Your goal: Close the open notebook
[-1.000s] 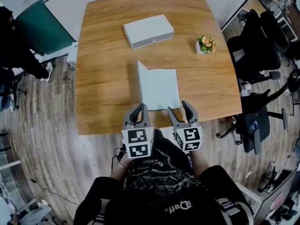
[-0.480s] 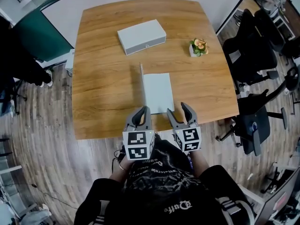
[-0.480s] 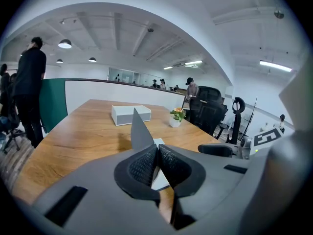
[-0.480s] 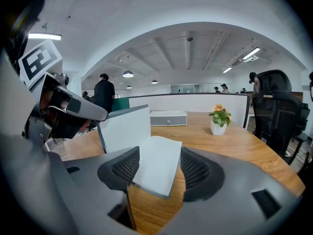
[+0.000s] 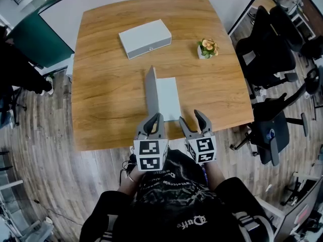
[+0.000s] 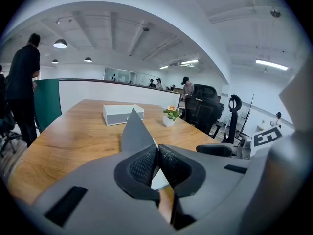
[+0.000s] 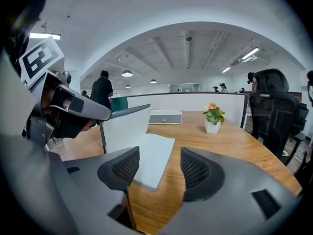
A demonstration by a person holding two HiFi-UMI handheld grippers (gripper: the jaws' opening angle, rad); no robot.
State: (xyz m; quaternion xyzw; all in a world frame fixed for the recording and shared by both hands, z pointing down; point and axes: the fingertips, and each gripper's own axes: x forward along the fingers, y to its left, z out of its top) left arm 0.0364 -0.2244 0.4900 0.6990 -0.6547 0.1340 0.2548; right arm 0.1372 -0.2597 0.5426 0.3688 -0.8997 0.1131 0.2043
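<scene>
The notebook (image 5: 168, 99) lies on the wooden surface (image 5: 106, 100), on the person's side of the flat grey box (image 5: 145, 38) and well apart from it. It is not closed yet.

A second ago the raised cover (image 5: 151, 92) showed its white inside to the head camera. Half a second ago it stood edge-on, like a thin line. Now its grey outside is visible, so I judge that it has passed the upright position and leans over the lower page (image 5: 169, 105), on the side away from where it started. Most of the closing movement seems done; the cover only needs to be lowered onto the page.

The left gripper (image 5: 152, 120) is clenched on the near edge of the cover, at the end of the notebook farthest from the box. The right gripper (image 5: 193, 121) is beside it with the jaws apart and nothing pressed between them.

The head view cannot show how much gap remains under the cover. The right gripper view shows it: the white inside of the cover stands steeply above the flat page, with a wide wedge between them, and the left gripper is at the cover's edge. The left gripper view shows the two pads pressed together, with the grey cover rising just behind them towards the box.
</scene>
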